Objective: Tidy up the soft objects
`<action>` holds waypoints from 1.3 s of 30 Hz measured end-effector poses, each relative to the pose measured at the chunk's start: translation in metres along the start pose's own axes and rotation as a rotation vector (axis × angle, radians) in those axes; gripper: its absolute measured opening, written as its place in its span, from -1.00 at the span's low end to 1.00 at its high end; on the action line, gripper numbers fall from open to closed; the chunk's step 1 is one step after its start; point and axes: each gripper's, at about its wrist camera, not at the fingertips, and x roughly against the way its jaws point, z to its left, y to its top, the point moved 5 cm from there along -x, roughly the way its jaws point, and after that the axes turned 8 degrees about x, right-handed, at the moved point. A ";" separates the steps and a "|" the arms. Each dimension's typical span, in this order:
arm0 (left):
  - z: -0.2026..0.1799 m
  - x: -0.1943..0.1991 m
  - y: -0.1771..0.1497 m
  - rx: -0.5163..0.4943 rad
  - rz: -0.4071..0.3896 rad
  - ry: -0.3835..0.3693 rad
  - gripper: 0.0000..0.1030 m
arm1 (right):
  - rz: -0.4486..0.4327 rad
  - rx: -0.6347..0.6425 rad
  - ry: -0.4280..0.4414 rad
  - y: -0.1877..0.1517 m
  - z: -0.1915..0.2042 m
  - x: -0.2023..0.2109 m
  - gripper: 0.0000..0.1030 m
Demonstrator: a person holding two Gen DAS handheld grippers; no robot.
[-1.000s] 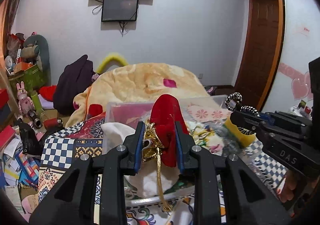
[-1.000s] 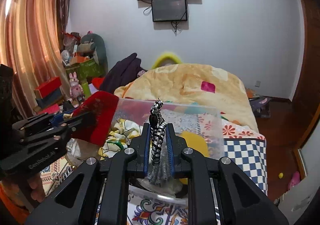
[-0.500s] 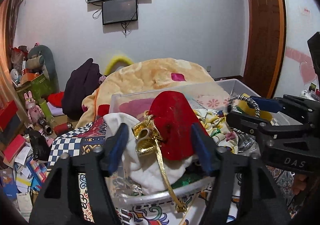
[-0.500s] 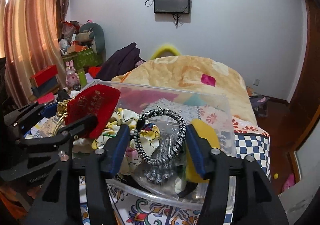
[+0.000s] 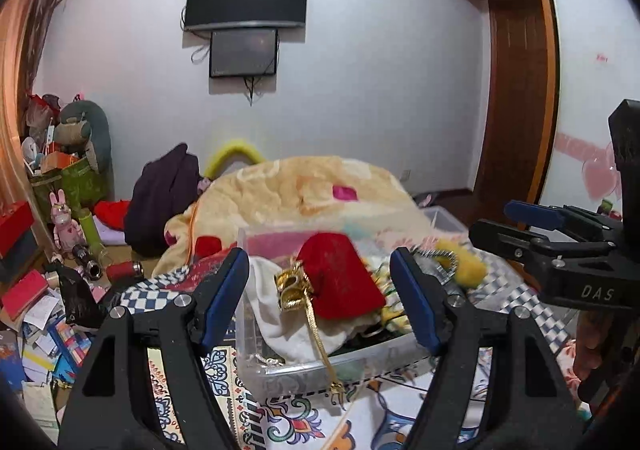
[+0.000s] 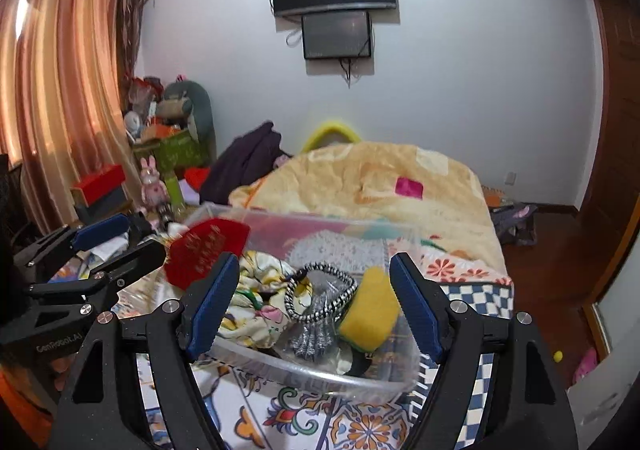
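A clear plastic bin stands on the patterned bedcover in front of both grippers. Inside it a red pouch with a gold cord rests on a white cloth. A black-and-white braided ring lies beside a yellow soft piece and a floral cloth. My left gripper is opening, its pads wide of the pouch. My right gripper is opening too, its pads on either side of the ring without touching it.
A peach blanket is heaped on the bed behind the bin. Boxes, papers and a pink rabbit toy crowd the floor at the left. A wooden door is at the right. A hand holds the right gripper.
Both grippers went from shut to wide apart. The left let go of the red pouch and the right let go of the braided ring; both things now lie in the bin. Both grippers drew back a little.
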 end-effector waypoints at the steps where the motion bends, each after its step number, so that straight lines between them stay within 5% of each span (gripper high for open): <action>1: -0.002 0.008 0.003 -0.002 -0.017 -0.006 0.41 | -0.018 0.005 -0.004 0.003 0.001 0.008 0.46; 6: -0.011 0.043 0.015 -0.001 -0.081 -0.047 0.49 | -0.084 0.026 -0.009 0.013 0.008 0.037 0.46; 16: -0.022 0.095 0.026 0.016 -0.167 -0.105 0.97 | -0.194 0.043 -0.025 0.019 0.022 0.077 0.67; 23: -0.027 0.110 0.022 0.011 -0.179 -0.119 1.00 | -0.246 0.025 -0.039 0.013 0.023 0.093 0.98; 39: -0.028 0.120 0.021 0.012 -0.195 -0.111 1.00 | -0.271 0.016 -0.054 0.003 0.023 0.103 1.00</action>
